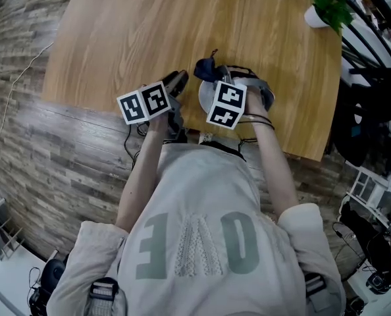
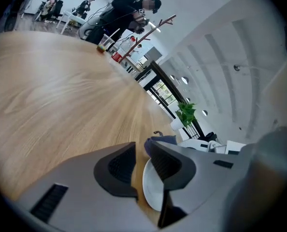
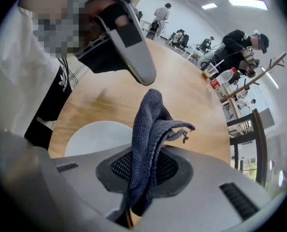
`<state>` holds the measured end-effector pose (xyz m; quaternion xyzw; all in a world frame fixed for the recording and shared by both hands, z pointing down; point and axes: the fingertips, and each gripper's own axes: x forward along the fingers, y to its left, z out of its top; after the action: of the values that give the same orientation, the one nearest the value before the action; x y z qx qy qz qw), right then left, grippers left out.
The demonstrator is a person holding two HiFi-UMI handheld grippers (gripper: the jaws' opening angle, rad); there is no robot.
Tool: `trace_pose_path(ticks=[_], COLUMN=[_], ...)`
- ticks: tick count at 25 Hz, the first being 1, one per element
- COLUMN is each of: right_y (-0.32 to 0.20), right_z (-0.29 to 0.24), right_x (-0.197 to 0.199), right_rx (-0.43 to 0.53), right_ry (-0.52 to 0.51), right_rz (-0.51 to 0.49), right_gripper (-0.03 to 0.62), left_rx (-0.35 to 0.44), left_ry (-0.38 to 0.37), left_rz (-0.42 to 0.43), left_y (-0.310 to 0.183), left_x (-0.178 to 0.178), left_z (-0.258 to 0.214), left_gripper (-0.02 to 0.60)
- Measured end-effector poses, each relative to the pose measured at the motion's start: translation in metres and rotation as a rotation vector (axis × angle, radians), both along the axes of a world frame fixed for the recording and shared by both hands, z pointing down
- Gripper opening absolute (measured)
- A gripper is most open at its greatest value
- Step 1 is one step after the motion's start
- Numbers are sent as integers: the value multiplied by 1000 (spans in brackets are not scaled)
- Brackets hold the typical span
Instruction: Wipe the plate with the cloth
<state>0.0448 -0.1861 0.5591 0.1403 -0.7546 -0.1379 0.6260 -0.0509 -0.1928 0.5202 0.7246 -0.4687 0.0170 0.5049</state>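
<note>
Cloth (image 3: 150,124) is clamped in the right hand-held gripper (image 3: 139,187). Its jaws are closed on a dark blue bunch gathered into one long fold, and the fold runs straight out along the line the gripper points. A loose corner flops over near the tip.

From where I stand that gripper points steeply down at the tabletop (image 1: 149,25). The plate (image 3: 93,134) lies flat right beneath it, white and round, near the tabletop's edge closest to the person. In the right gripper view the plate sits low and to the left of the fold, so the free end of the cloth reaches past the plate's middle toward its far rim. I can't tell whether the cloth touches the plate or hangs just above it.

The left hand-held gripper (image 2: 141,151) is just beside the plate on its left side, tilted more gently downward. Its jaws stand apart with nothing pressed between the pads. Bare wood and a sliver of the plate's rim show through the gap.

The right hand is the nearer one, and it is the one carrying the cloth. As I judge it, the coming stroke depends on drawing the fold back and down toward the person so it lands on the plate's face, not beyond it. The plate is round, so its own orientation doesn't matter. It could slide under the stroke, and the open left gripper is close enough to steady the rim.
</note>
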Motion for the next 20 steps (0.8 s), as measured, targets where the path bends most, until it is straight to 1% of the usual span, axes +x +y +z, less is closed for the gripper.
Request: trace_pose_path(ticks=[2,4,8,11,15,20], right_y=[1,3,11,32,66,98], right_z=[8,14,13,12,13,13], right_x=[-9,-12,-16,-23,-30,-26], right_rx=[-4,-1,8,-26,-96,-131], right_ry=[25,45,43,25,-24,-18], right_rz=[-36,-60,-70,-94,-118,-155], right_gripper=[57,57,57,57,57,57], left_rx=[34,54,48,42,51,62], left_ry=[-35,-62,-58,-63,-44,-38], left_rz=[-2,-6,-18,-17,-16,-4], left_y=[2,4,6,6,3,2], left_x=[-6,-10,-15,-19,-14,-7], left_z=[-4,-4,-1,2,-2,-4], left_gripper=[8,8,8,8,8,8])
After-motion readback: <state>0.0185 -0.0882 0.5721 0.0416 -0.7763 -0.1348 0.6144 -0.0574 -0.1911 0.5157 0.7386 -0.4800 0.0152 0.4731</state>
